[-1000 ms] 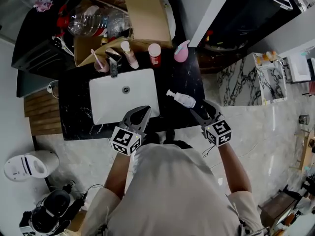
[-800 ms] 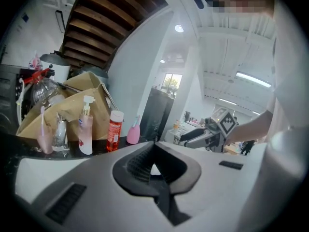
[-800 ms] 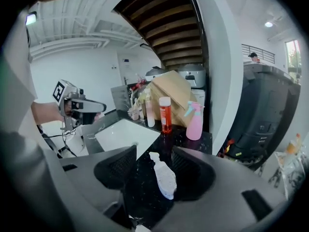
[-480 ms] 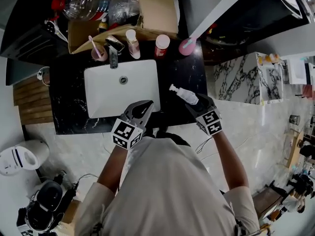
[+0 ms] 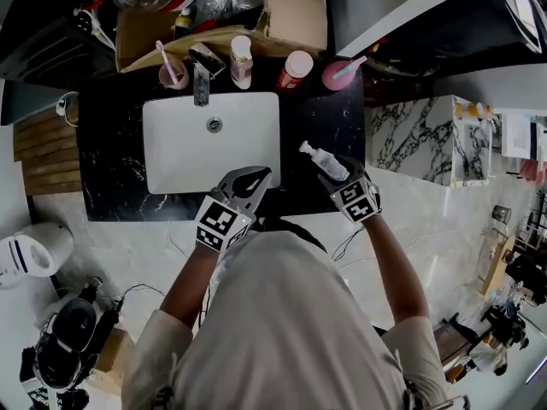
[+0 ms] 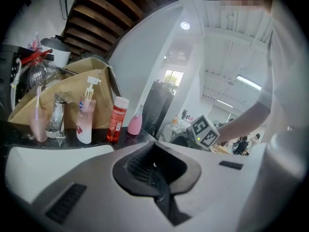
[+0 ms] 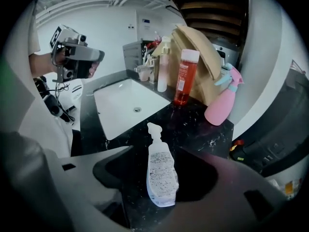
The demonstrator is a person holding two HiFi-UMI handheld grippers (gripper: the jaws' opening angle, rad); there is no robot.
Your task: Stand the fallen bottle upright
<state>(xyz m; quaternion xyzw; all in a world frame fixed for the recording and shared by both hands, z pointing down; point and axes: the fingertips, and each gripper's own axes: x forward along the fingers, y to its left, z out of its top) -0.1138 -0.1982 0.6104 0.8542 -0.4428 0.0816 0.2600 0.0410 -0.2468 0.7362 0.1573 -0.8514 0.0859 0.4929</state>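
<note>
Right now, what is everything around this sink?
Fallen bottle: one, clear, lying on the black counter right of the sink.
Sink: one, white, in the counter.
Spray bottle: one, pink, back right.
Red bottle: one, white-capped, behind the sink.
Pump bottle: one, pale pink, upright behind the sink.
Cup: one, pink, holding a toothbrush, back left.
Cardboard box: one, brown, behind the counter.
Left gripper: one, grey, shut, empty, at the counter's front.
Right gripper: one, grey, jaws just been opening, apart around the fallen bottle, not pressing.
</note>
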